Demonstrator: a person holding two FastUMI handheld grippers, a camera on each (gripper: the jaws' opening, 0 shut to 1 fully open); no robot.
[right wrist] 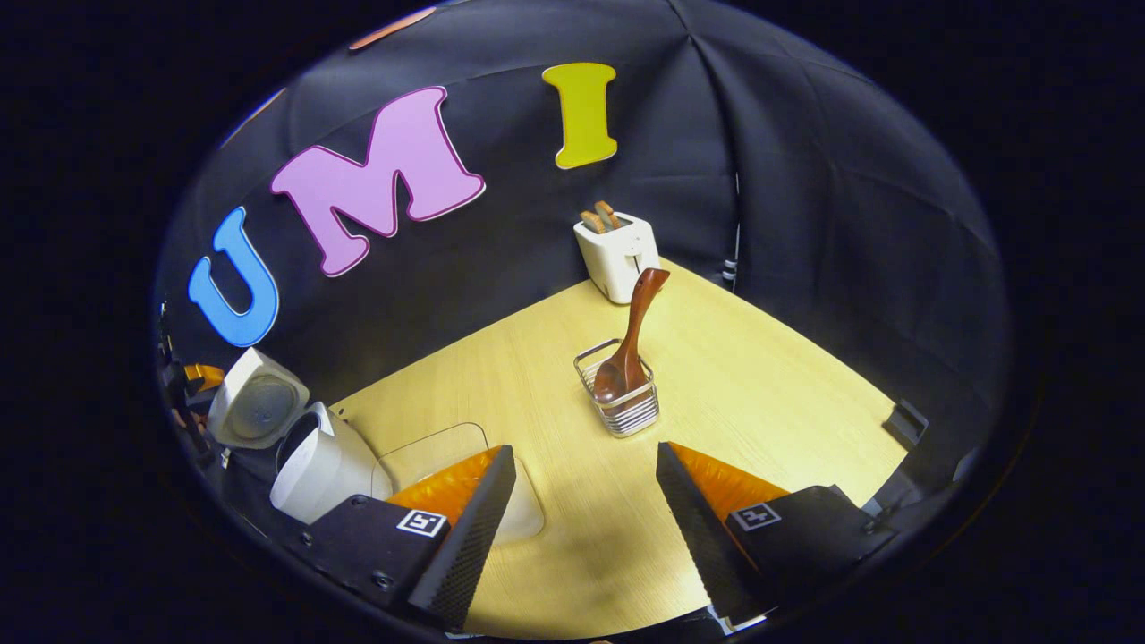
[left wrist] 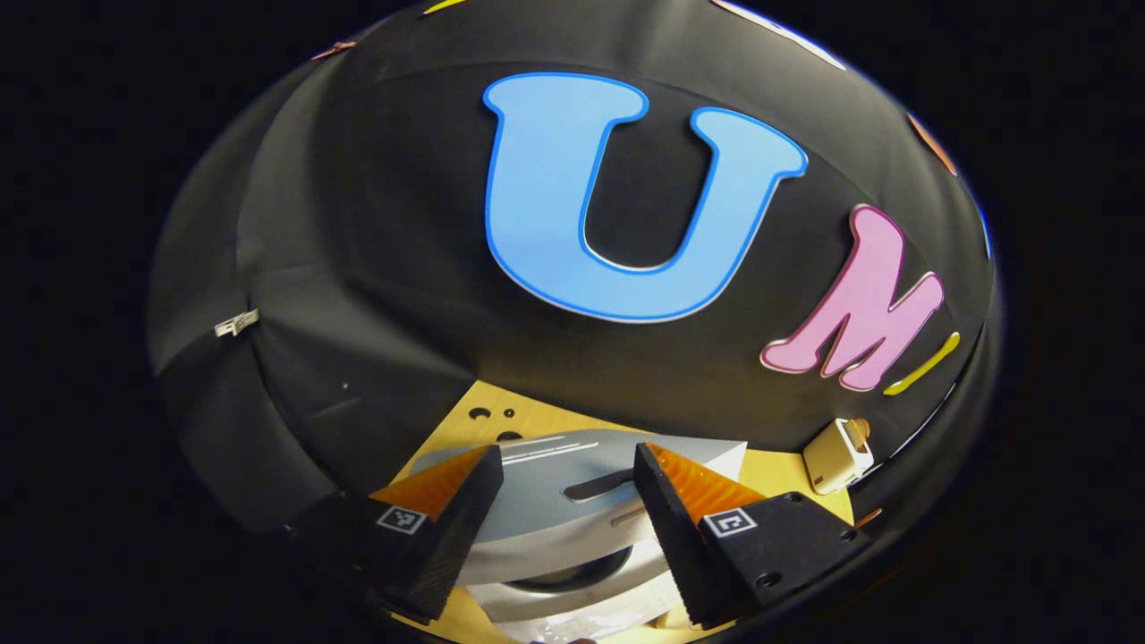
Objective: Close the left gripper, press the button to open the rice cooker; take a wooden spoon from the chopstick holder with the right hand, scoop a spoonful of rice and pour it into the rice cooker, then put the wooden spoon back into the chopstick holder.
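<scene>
The white rice cooker [right wrist: 322, 470] stands at the table's left with its lid [right wrist: 257, 400] raised. In the left gripper view the raised grey lid [left wrist: 555, 483] sits just beyond my left gripper [left wrist: 565, 454], which is open with nothing between its fingers, and the pot's dark opening [left wrist: 564, 577] lies below. A brown wooden spoon [right wrist: 631, 335] leans, bowl down, in a wire chopstick holder [right wrist: 619, 402] at mid-table. My right gripper [right wrist: 586, 452] is open and empty, a short way in front of the holder. A clear container [right wrist: 438, 452] lies beside the cooker, partly hidden by a finger.
A white toaster [right wrist: 615, 250] with two slices in it stands at the back of the wooden table [right wrist: 769, 394], against the black cloth wall; it also sits off to the right in the left gripper view [left wrist: 836, 456]. A dark fitting [right wrist: 908, 419] lies at the table's right edge.
</scene>
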